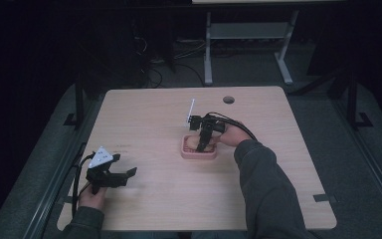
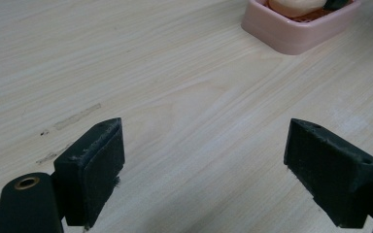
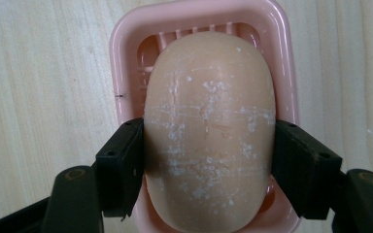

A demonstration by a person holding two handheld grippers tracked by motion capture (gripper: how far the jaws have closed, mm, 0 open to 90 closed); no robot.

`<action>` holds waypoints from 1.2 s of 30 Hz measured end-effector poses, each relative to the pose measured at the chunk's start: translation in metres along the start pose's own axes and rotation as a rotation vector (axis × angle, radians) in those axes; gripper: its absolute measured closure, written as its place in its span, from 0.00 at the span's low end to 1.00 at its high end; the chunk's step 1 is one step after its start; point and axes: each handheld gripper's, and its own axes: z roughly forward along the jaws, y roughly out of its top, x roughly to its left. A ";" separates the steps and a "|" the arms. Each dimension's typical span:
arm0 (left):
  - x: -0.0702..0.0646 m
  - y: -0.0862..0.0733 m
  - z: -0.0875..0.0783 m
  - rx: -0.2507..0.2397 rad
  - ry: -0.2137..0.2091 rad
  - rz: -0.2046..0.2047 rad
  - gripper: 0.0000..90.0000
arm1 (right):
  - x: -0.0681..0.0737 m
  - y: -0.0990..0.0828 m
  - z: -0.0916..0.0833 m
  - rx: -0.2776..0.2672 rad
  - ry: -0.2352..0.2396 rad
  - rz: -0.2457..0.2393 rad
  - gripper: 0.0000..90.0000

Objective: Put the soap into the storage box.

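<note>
The right gripper (image 1: 205, 145) points downward over a pink soap dish (image 1: 186, 151) that sits near the middle of the wooden counter (image 1: 154, 119). In the right gripper view, a peach-coloured bar of soap (image 3: 209, 131) lies lengthwise in the soap dish (image 3: 121, 63), and the two black fingers (image 3: 121, 165) of the right gripper (image 3: 209, 167) press against its two long sides, one on each side of the lower half of the bar. The fingers are closed onto the soap, with both pads in contact with it. The surface of the soap carries white flecks and fine scratch lines. The ribbed floor of the dish is visible beyond the far end of the bar. The person's right hand (image 1: 231, 135) holds this gripper from the right, the sleeve (image 1: 268, 189) extending toward the near edge of the counter. The left gripper (image 1: 110, 175) is held low over the counter near its front left corner, well apart from the dish. In the left gripper view, its fingers (image 2: 94, 170) are spread wide with nothing but bare counter (image 2: 175, 97) between them, and the dish (image 2: 296, 29) with the soap (image 2: 291, 6) appears far ahead at the upper right. A round hole (image 1: 229, 99) sits near the far edge of the counter.
</note>
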 end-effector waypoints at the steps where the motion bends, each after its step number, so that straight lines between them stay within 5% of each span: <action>1: 0.000 0.000 0.000 -0.002 -0.001 -0.002 0.16 | 0.000 0.000 0.001 0.002 0.004 -0.002 0.35; 36: 0.000 0.000 0.000 0.002 -0.001 0.003 0.16 | 0.002 -0.003 -0.001 0.002 0.002 0.018 0.31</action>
